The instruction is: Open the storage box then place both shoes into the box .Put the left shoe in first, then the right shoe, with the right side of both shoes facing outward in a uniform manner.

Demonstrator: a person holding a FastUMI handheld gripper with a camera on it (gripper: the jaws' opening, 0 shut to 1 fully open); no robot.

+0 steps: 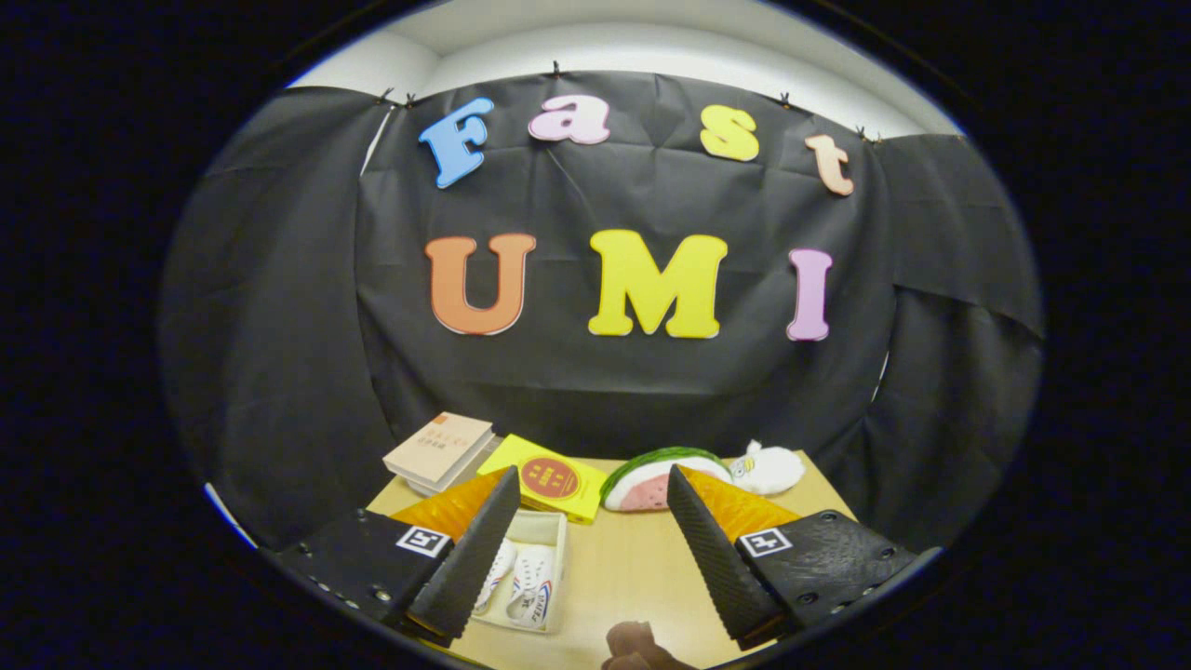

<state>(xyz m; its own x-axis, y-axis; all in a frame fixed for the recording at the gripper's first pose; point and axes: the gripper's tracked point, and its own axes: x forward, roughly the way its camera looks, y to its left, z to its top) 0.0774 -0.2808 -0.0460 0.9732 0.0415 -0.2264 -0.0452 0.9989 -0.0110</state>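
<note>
Storage box [544,530] sits open on the worktop [623,577], just ahead of the gripper's left finger, with both white shoes [521,582] already lying inside side by side (which sides face outward is too small to tell). The gripper [594,549] is raised above the worktop, its fingers spread wide and holding nothing. The shoes look light and soft-sided, probably best pinched at the heel collar or the firmer sole edge; the box looks like thin card, easily dented or nudged. Beyond lie books [439,453], a yellow booklet [549,479] and a plush watermelon slice [656,479].
</note>
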